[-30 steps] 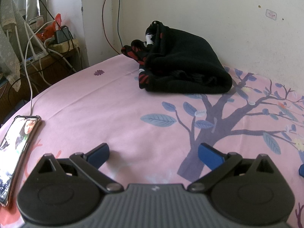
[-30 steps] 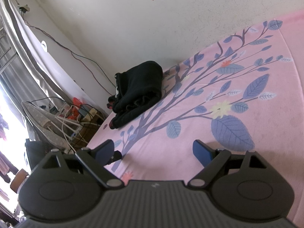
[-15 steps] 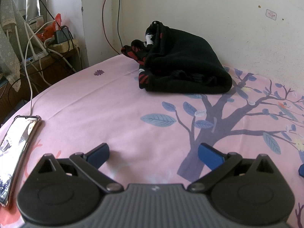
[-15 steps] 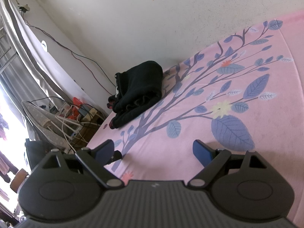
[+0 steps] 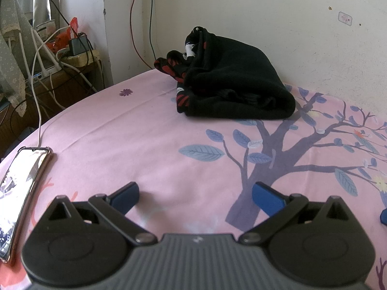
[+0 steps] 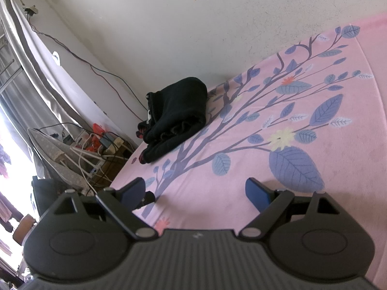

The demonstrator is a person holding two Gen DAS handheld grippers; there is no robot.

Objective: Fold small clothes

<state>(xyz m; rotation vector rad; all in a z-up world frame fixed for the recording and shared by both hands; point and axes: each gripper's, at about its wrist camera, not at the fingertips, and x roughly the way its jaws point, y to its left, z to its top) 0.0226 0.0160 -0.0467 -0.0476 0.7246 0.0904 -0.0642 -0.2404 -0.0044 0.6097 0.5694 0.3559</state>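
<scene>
- Clothes lie in a black bundle with red and white patches on the bed, at its far edge against the wall, near the far left corner.
- The bundle is roughly folded: a thick black roll lies along its front, and the patterned ends stick out to the left.
- Left gripper hovers low over the near part of the bed, jaws spread wide, nothing between its blue pads.
- Right gripper also sits over the near part of the bed, jaws spread wide and empty; its view is tilted, with the bundle up and to the left.
- Both grippers are well apart from the clothes.
- The bed carries a pink sheet printed with a purple tree and blue leaves; the trunk runs from the near edge up toward the bundle.
- A phone lies flat at the left edge of the bed, screen lit, with a white cable running off that edge from its top.
- Past the left edge stands a low shelf crowded with cables and a black charger.
- A dark wire runs down the wall behind the bundle.
</scene>
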